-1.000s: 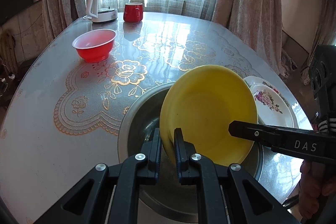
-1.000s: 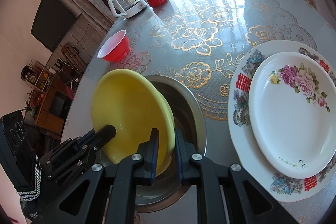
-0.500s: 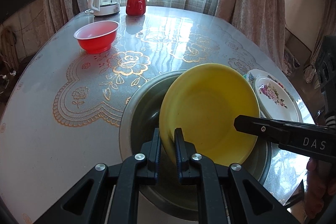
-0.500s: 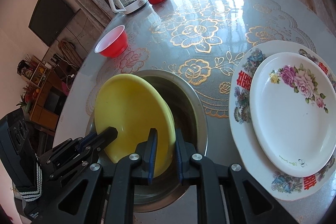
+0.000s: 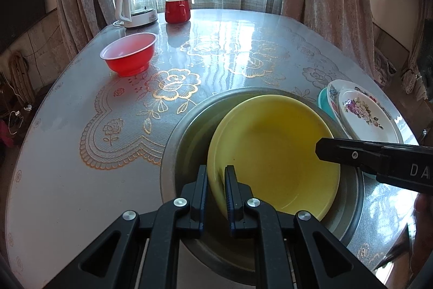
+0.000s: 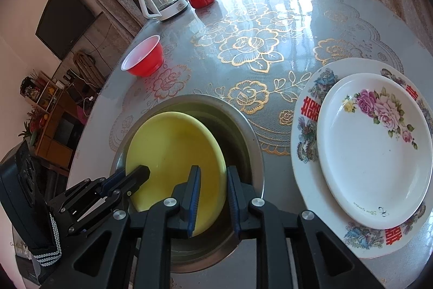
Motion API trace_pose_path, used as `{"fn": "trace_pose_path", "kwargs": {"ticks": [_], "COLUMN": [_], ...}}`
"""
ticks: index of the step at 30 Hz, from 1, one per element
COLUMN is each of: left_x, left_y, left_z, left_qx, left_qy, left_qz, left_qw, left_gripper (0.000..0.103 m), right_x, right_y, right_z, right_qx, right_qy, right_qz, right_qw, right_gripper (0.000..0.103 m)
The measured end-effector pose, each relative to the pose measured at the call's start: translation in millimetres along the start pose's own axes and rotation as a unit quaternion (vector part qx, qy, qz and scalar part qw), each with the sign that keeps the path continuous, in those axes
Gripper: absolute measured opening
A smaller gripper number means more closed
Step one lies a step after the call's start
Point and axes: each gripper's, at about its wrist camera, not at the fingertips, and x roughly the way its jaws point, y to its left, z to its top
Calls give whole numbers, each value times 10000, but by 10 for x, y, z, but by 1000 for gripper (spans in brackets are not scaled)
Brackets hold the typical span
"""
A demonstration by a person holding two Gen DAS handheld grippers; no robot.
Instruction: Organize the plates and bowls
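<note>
A yellow bowl (image 5: pixel 273 153) sits low inside a large steel bowl (image 5: pixel 186 137). My left gripper (image 5: pixel 216 175) is shut on the yellow bowl's near rim. My right gripper (image 6: pixel 213 180) straddles the opposite rim of the yellow bowl (image 6: pixel 173 153) with its jaws slightly parted, a gap showing on the right side. It also shows in the left wrist view (image 5: pixel 379 159). A red bowl (image 5: pixel 128 53) stands on the table at the far left. Two flowered plates (image 6: pixel 373 142) are stacked to the right, the smaller on the larger.
A white kettle (image 5: pixel 138 4) and a red mug (image 5: pixel 177 10) stand at the table's far edge by the curtains. A teal plate edge (image 5: pixel 323 104) peeks from under the plate stack. The table (image 5: pixel 67 175) has a lace-pattern cover.
The yellow bowl has come down from a tilted, raised pose into the steel bowl. My right gripper's jaws have widened on its rim. The left still clamps it.
</note>
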Motion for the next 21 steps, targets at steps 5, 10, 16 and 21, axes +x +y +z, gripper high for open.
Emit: {"fn": "trace_pose_path", "kwargs": {"ticks": [5,10,16,21], "left_x": [7,20,17,16], "left_y": [-6,-43,-48,-22], "left_z": [3,3,9,21], "left_qx": [-10,21,27,-35], "left_qy": [13,21,38,31], "left_qz": [-69,-76,-13,-9], "left_qw": [10000,10000,10000,10000], "left_gripper": [13,13,13,14], "right_x": [-15,-64,-76,-45], "right_y": [-20,-44,-39,-32], "right_z": [2,5,2,3], "right_qx": [36,60,-18,-61], "right_qy": [-15,-96,-121,-98], "right_qz": [9,-19,-76,-39], "right_qw": [10000,9999,9999,9999], "right_gripper": [20,20,22,22]}}
